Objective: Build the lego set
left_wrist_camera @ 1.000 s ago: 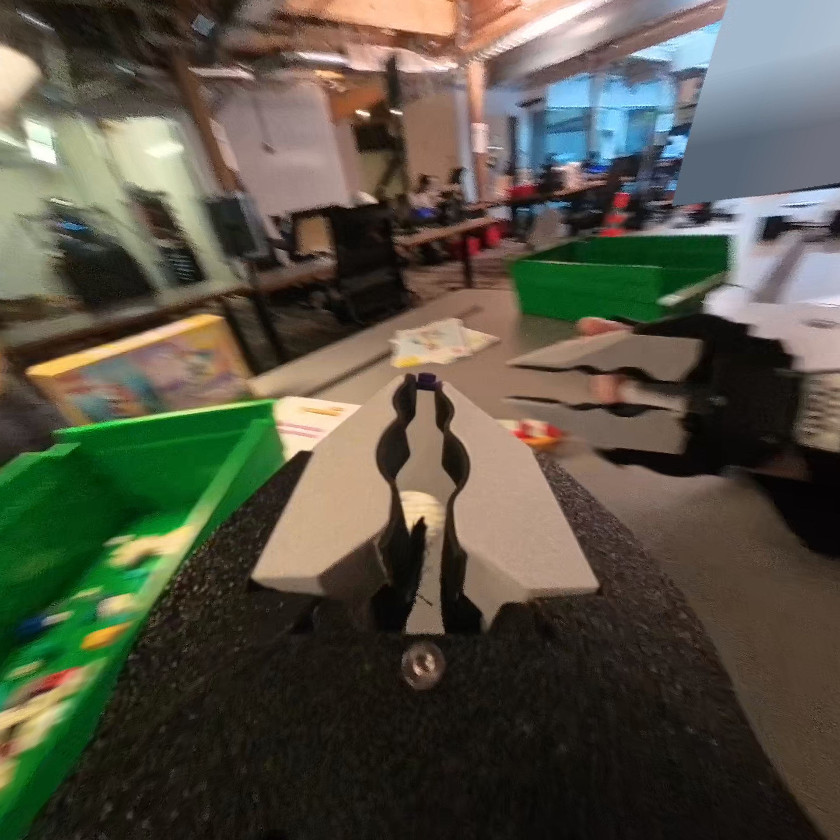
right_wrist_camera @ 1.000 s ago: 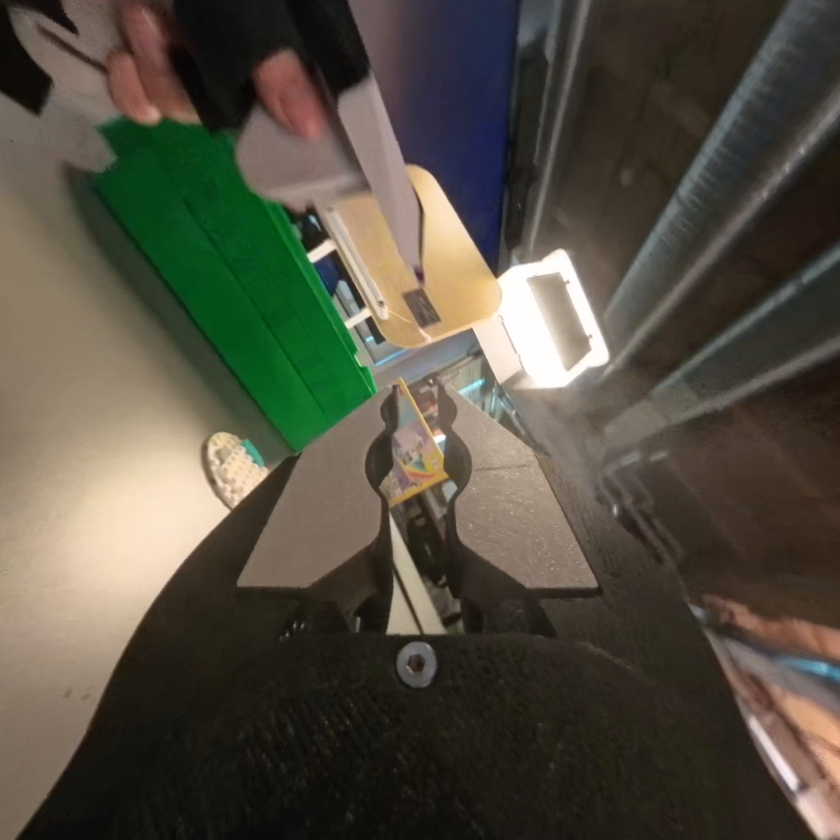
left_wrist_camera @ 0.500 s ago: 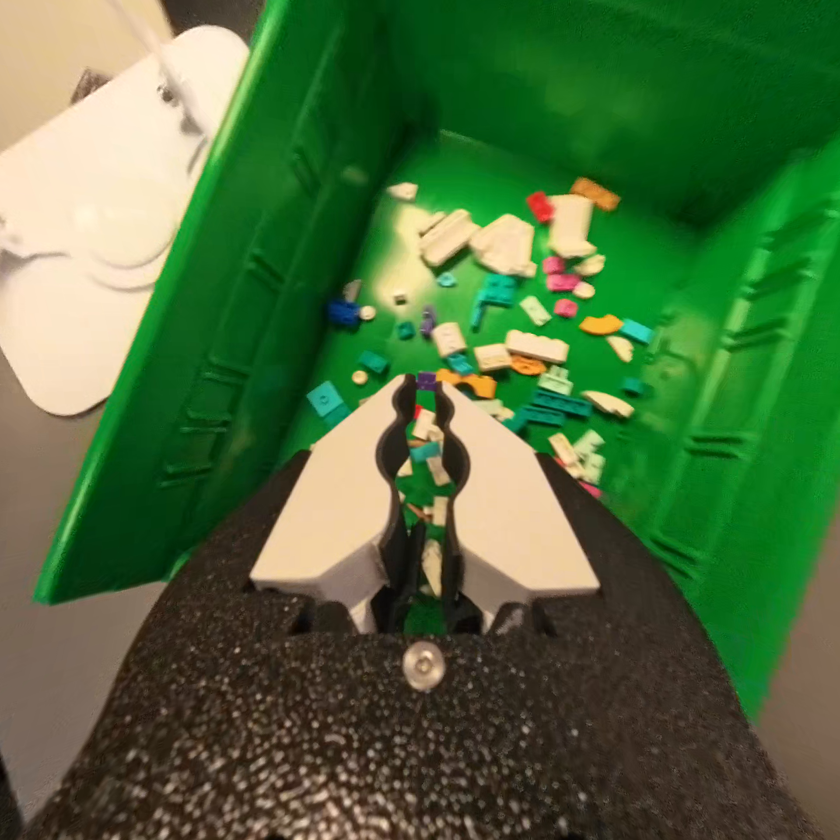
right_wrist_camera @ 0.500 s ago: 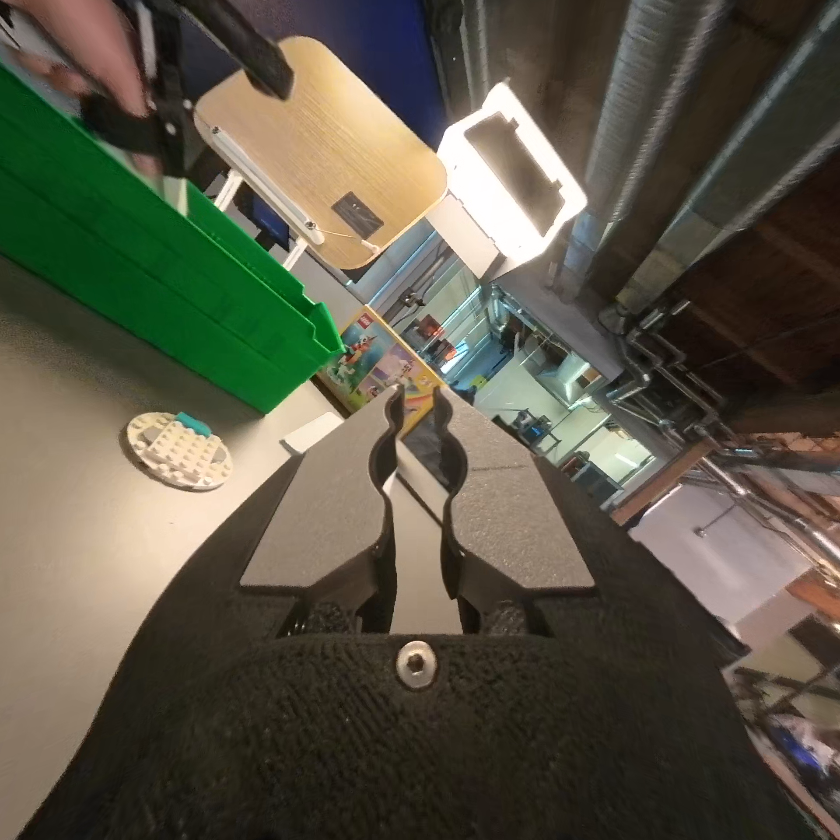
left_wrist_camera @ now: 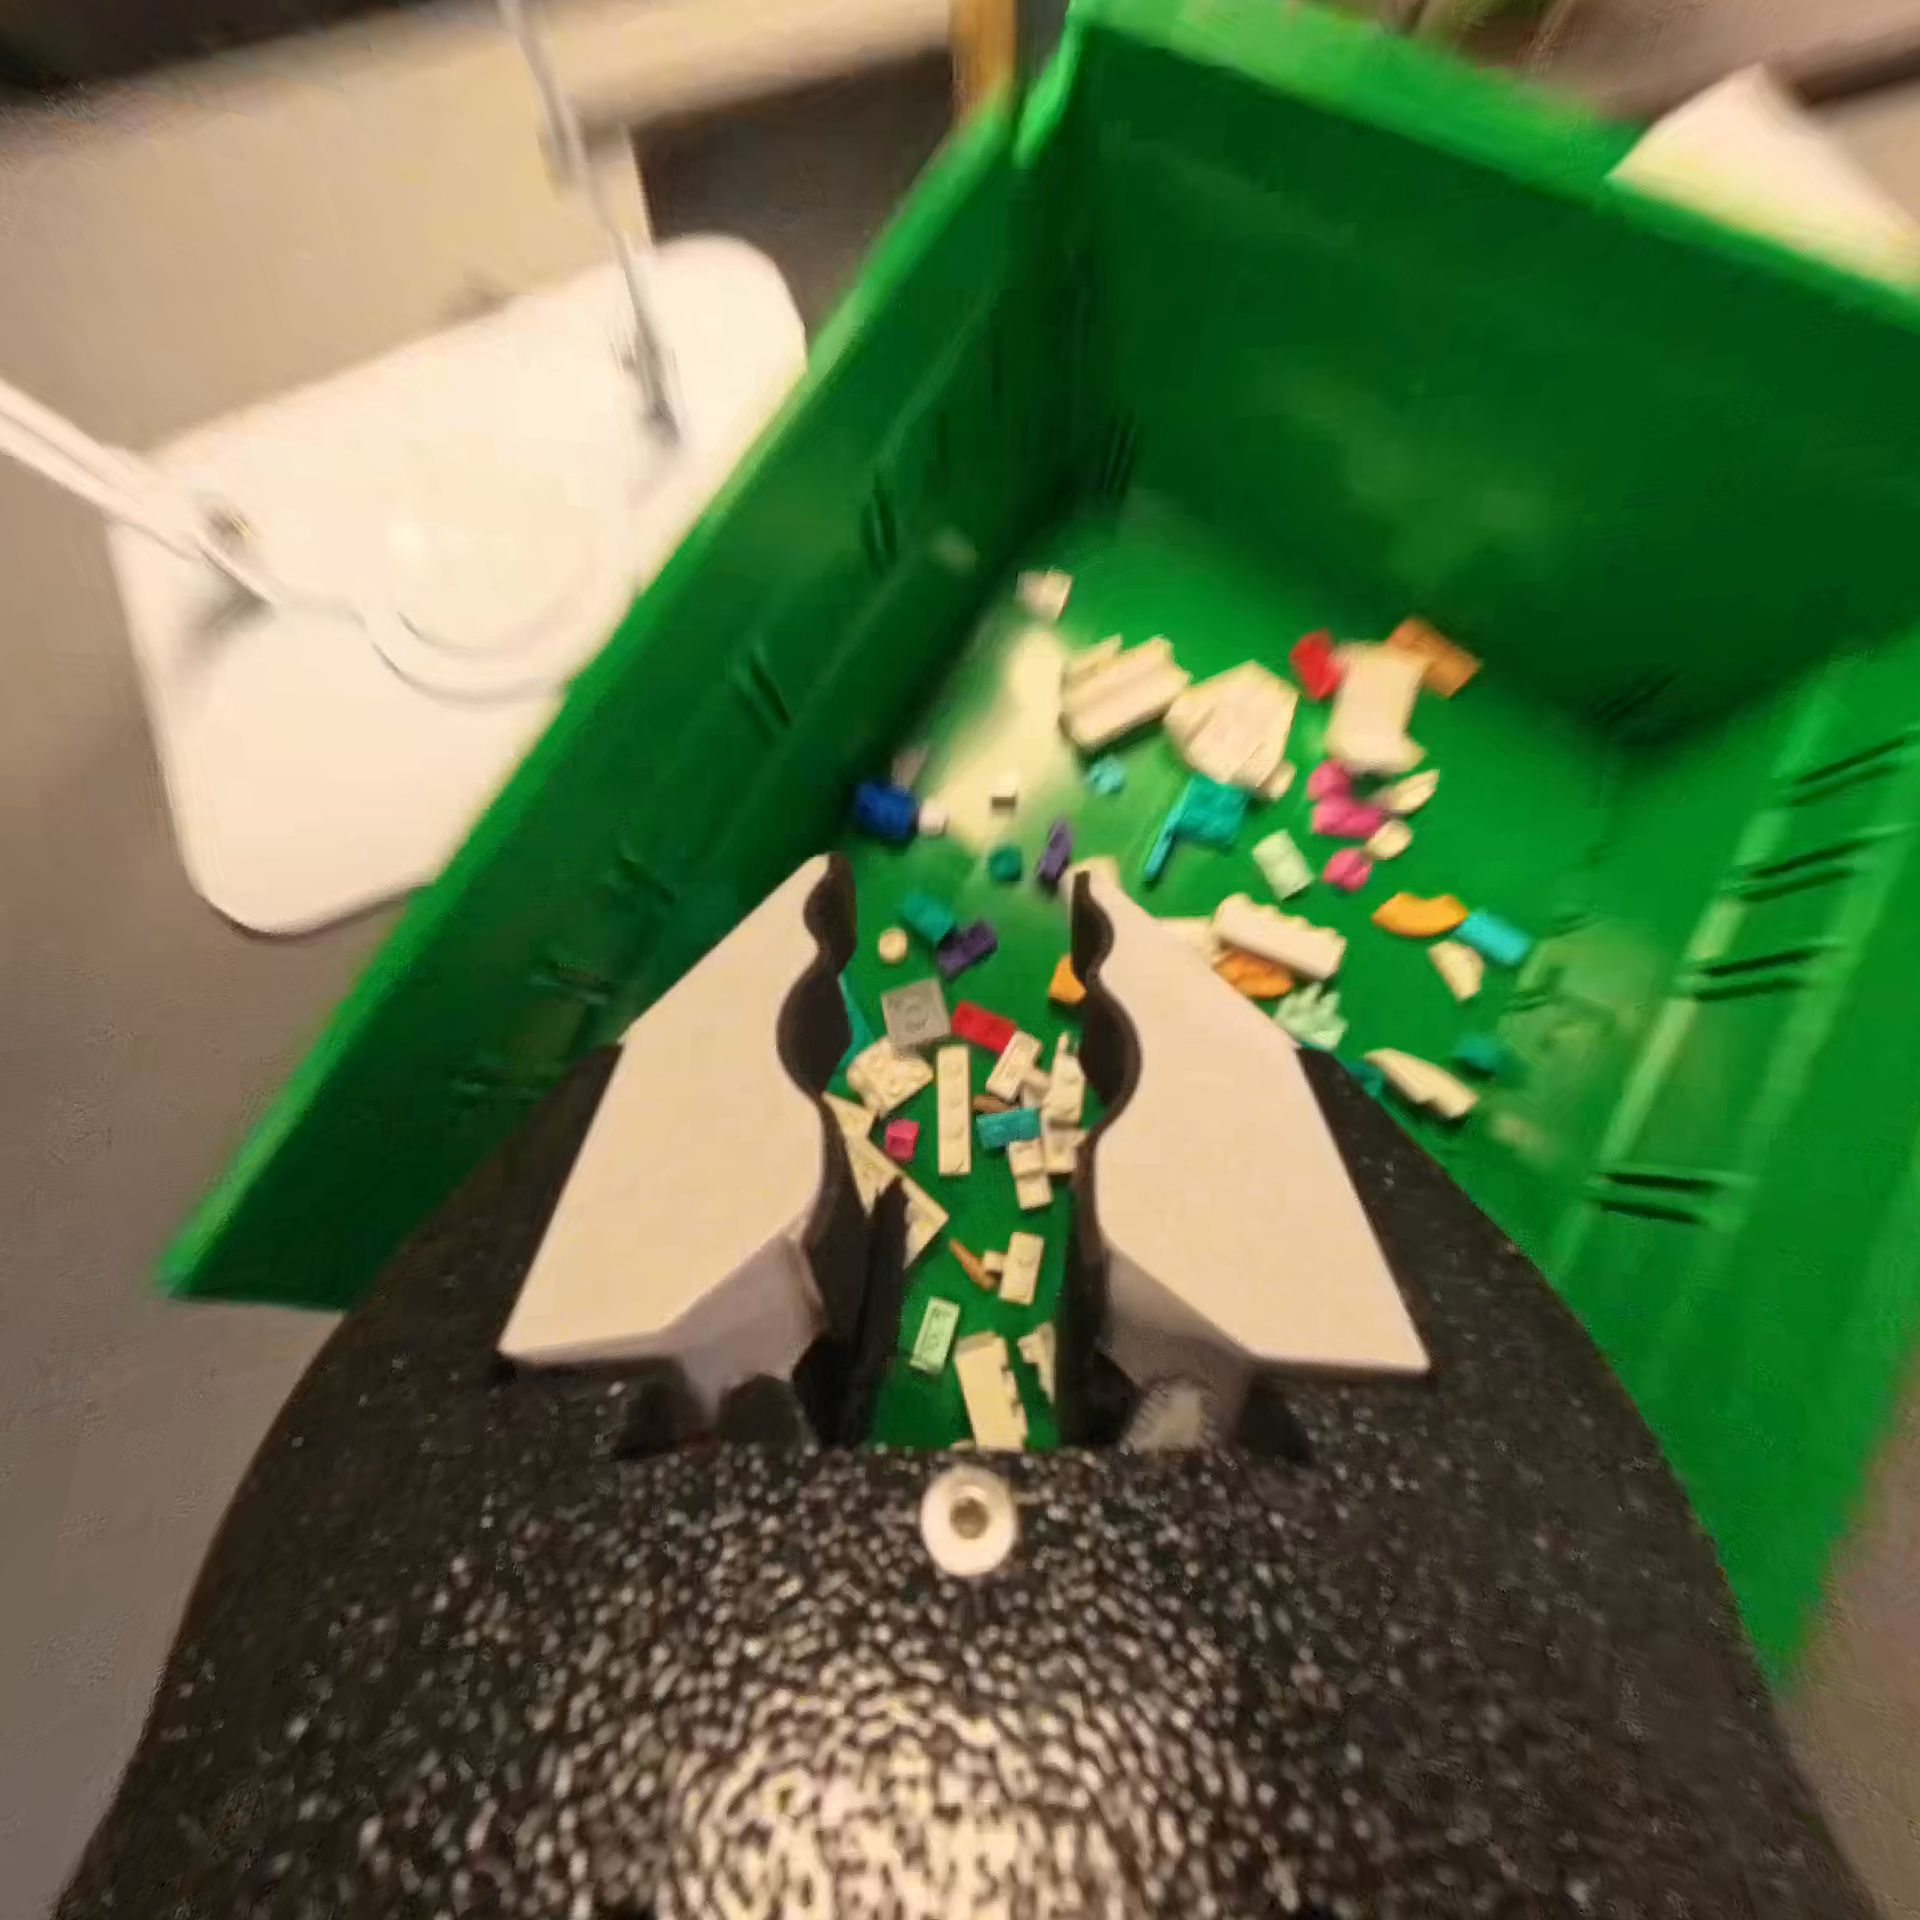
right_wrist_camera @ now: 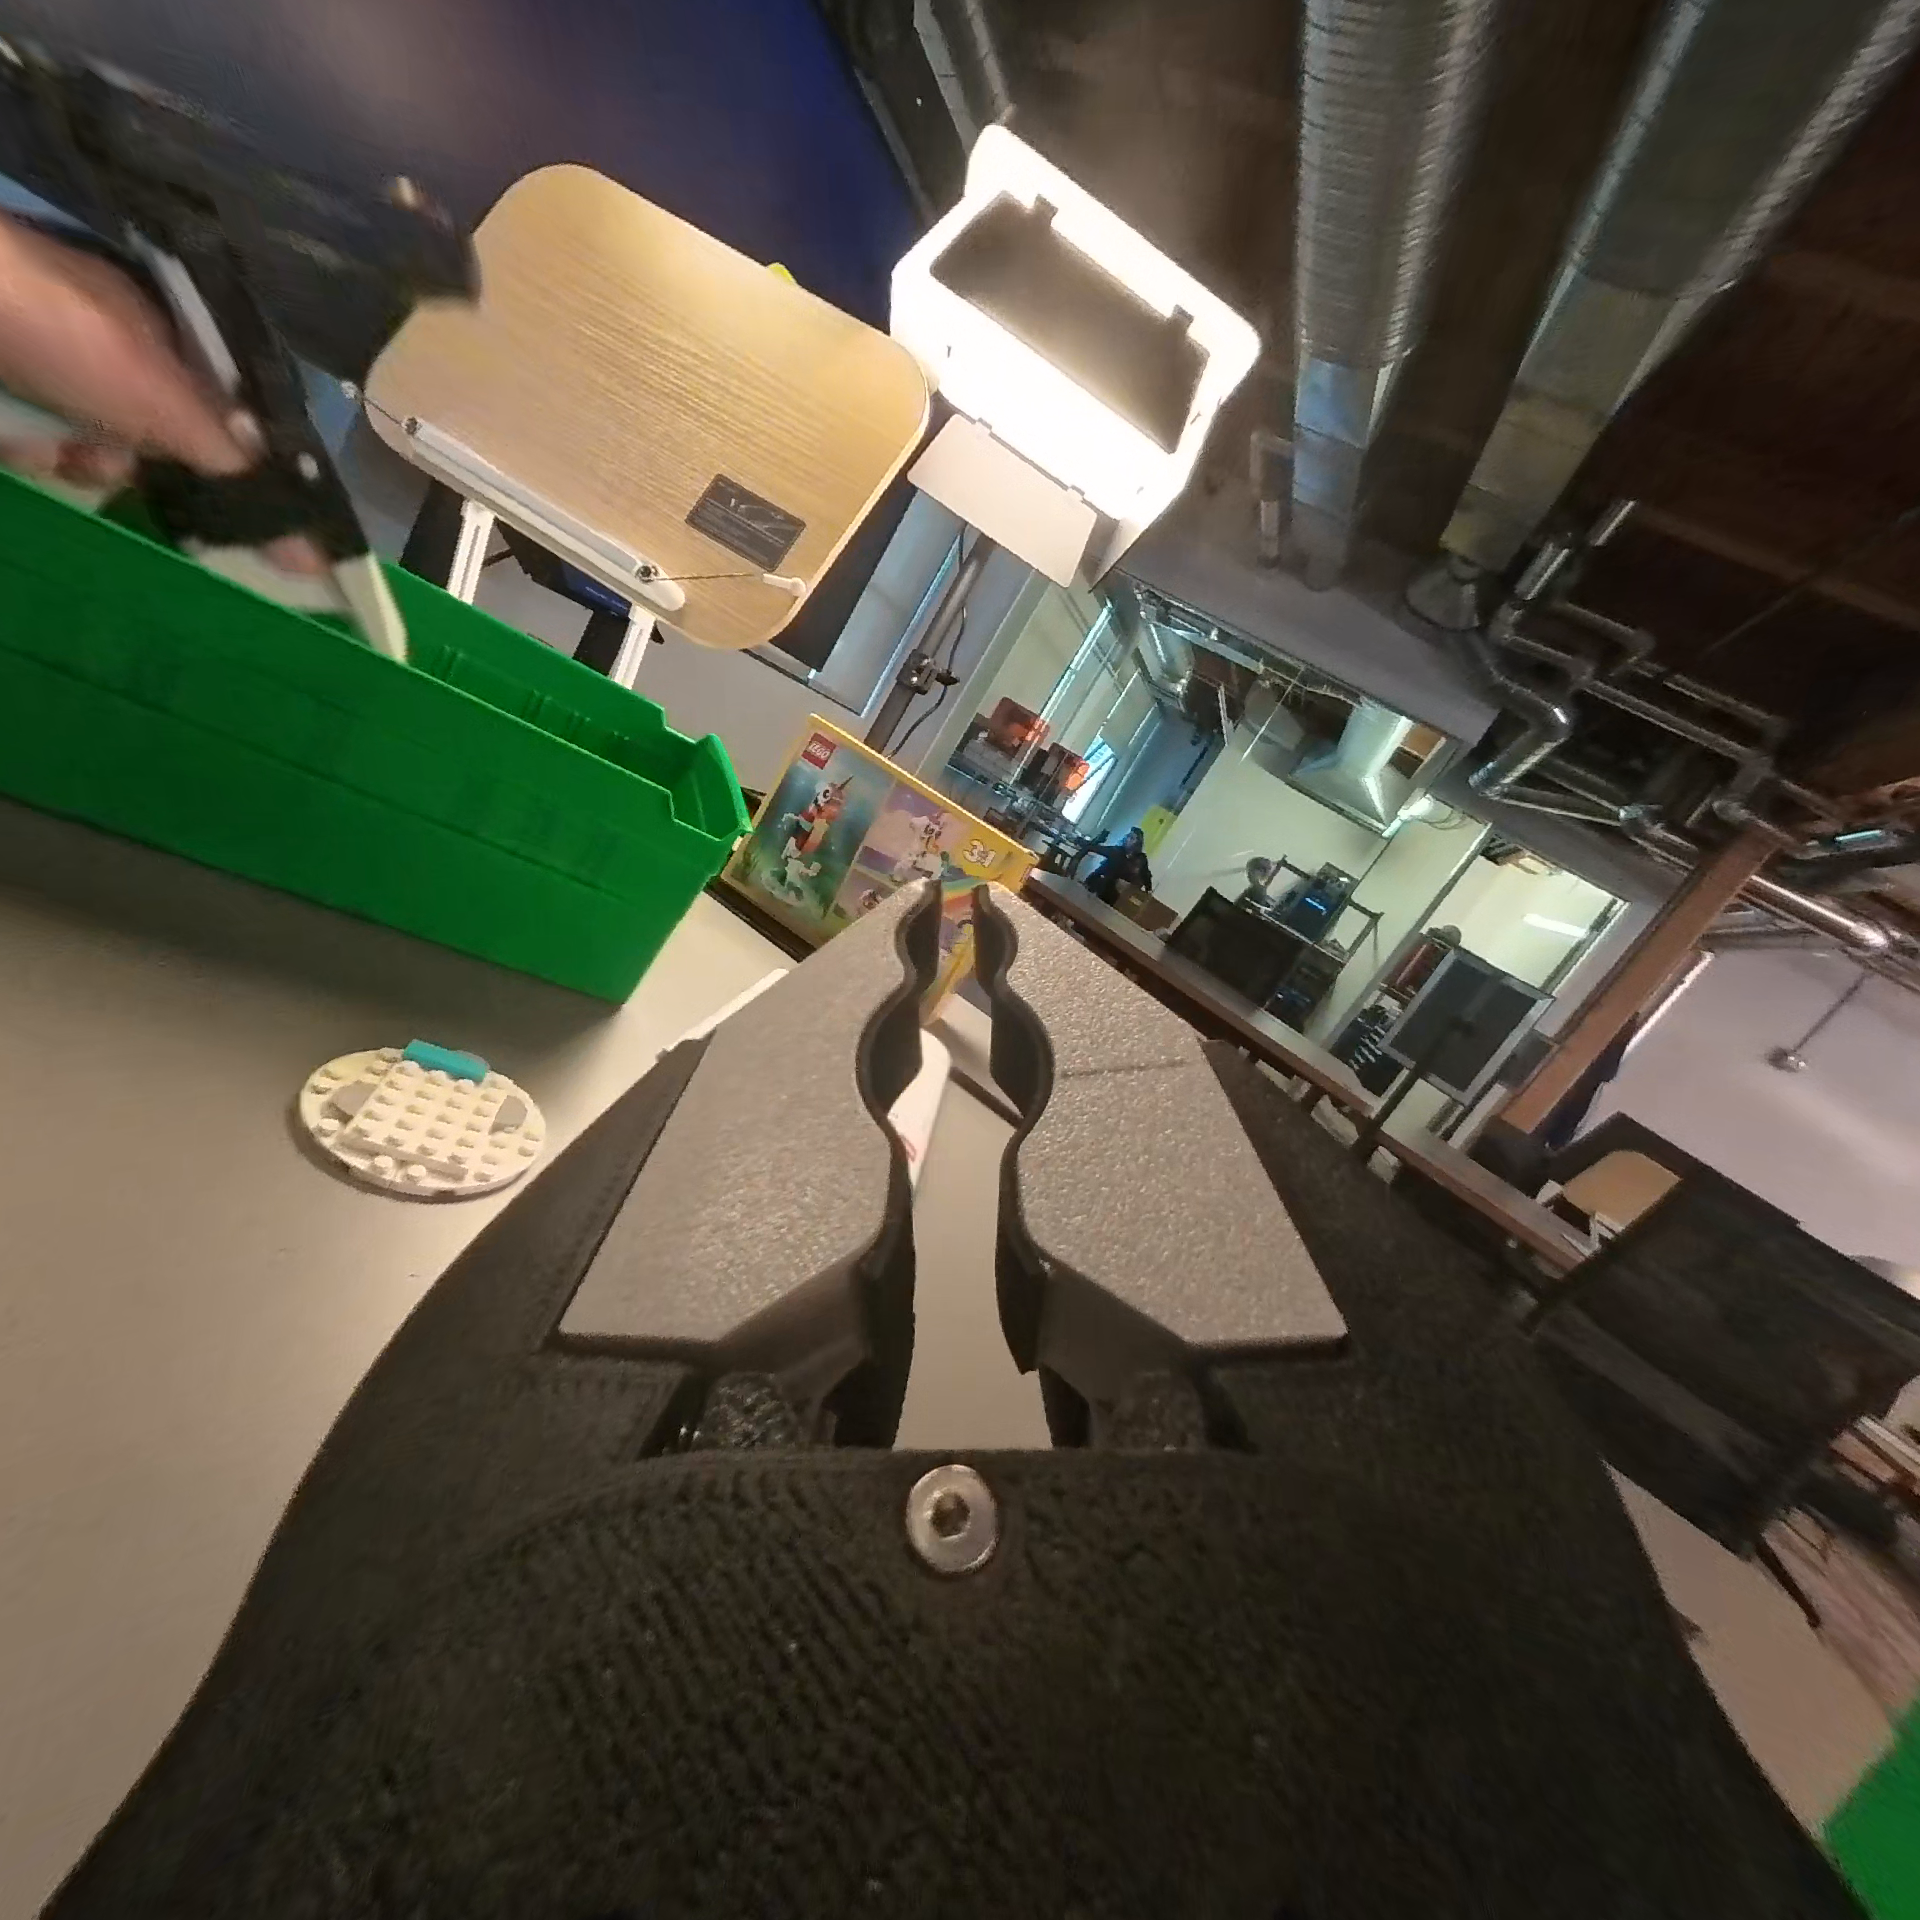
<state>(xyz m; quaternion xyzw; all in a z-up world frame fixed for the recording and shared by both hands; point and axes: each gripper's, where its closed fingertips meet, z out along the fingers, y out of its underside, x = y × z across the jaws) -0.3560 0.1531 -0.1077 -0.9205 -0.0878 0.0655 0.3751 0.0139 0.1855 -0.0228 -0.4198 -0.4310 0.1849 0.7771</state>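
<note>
Green bin [left_wrist_camera: 1351, 416] under open left tool [left_wrist_camera: 956, 883]

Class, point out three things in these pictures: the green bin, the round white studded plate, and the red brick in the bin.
green bin [left_wrist_camera: 790, 644], left wrist view, inner left wall
round white plate [right_wrist_camera: 421, 1122], right wrist view, studded top
red brick [left_wrist_camera: 982, 1027], left wrist view, its top
</note>
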